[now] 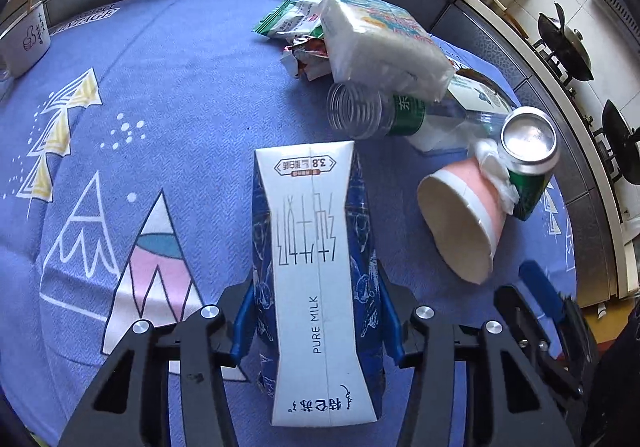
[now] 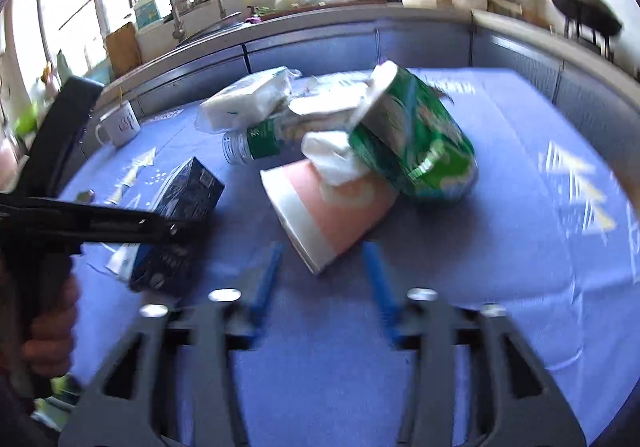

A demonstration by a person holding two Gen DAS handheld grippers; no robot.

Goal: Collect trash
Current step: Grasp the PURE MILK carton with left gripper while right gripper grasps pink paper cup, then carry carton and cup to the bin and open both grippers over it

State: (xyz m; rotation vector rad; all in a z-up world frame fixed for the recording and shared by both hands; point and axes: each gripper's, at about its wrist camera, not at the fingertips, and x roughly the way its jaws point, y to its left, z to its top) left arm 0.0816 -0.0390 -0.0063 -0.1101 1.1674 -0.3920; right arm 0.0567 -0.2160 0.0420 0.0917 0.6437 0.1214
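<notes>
Blue-and-white milk carton [image 1: 320,279] lying flat on the blue tablecloth [image 1: 160,127], clamped between the pads of the left gripper [image 1: 318,321]. Just beyond, heaped: pink paper cup [image 2: 336,207], green can [image 2: 420,151], clear bottle [image 1: 372,113], tissue pack [image 1: 384,43]. Right gripper [image 2: 324,283] parted, empty, short of the cup. Likely step: lifting the carton away; next, steady carry to a bin, none in view.

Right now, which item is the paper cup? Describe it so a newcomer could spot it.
On the blue tablecloth, look at the trash pile along its right side. At the pile's near edge lies the paper cup, tipped on its side beside the green can. It alone is pink with a white rim, its open mouth facing the camera.
</notes>
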